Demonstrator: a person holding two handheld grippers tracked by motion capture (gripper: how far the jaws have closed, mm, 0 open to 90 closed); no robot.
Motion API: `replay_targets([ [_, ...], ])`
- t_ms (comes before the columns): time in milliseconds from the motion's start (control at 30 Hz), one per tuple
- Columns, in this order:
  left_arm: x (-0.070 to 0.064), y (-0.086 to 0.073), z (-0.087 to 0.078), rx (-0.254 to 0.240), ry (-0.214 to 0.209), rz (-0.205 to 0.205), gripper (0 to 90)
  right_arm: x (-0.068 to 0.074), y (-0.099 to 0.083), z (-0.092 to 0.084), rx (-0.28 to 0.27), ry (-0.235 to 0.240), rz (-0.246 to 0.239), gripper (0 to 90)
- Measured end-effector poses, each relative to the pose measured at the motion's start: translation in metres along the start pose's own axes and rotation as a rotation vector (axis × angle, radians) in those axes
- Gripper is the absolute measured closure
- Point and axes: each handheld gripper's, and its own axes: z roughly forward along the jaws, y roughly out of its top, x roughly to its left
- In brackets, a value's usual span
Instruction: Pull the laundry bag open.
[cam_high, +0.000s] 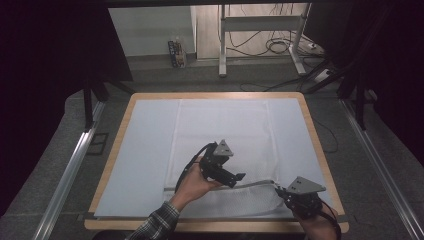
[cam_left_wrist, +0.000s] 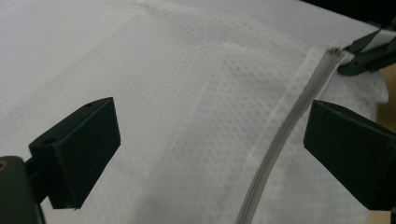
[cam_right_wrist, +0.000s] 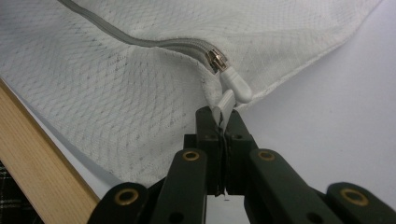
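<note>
High view: mesh bag (cam_high: 220, 150) flat, zipper (cam_high: 252, 183) closed.

No text, label, brand, number or sign can be read anywhere in these views. The small box standing on the floor beyond the table (cam_high: 177, 52) carries some dark print, but it is too small and blurred to make out.
</note>
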Motion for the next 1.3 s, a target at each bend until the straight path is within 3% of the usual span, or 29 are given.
replay_targets([
  [67,-0.005,0.009,0.01,0.019,-0.01,0.036,3.7,0.0,0.0,-0.001,-0.009,-0.002,-0.009,87.0],
  [133,-0.012,0.015,0.02,-0.005,-0.026,0.016,3.7,0.0,0.0,-0.001,-0.008,-0.002,-0.013,87.0],
  [300,-0.024,0.032,0.04,0.02,-0.047,0.079,3.6,0.0,0.0,0.0,0.001,0.002,-0.014,86.9],
  [667,-0.04,0.046,0.07,0.024,-0.078,0.098,3.5,-0.001,-0.001,0.001,0.011,0.006,-0.008,86.8],
  [767,-0.042,0.047,0.073,0.042,-0.084,0.116,3.5,-0.001,-0.001,0.001,0.014,0.007,-0.006,86.8],
  [833,-0.044,0.047,0.076,0.053,-0.058,0.128,3.5,-0.001,-0.001,0.001,0.012,0.006,-0.006,86.8],
  [933,-0.044,0.046,0.077,0.042,-0.047,0.106,3.5,-0.001,-0.001,0.001,0.013,0.004,-0.005,86.8],
  [1200,-0.034,0.045,0.064,0.037,-0.01,0.1,4.4,-0.001,-0.001,0.001,0.018,-0.002,-0.001,86.9],
  [1300,-0.03,0.045,0.06,0.031,-0.022,0.088,5.4,-0.001,0.0,0.001,0.018,-0.003,-0.002,86.9],
])
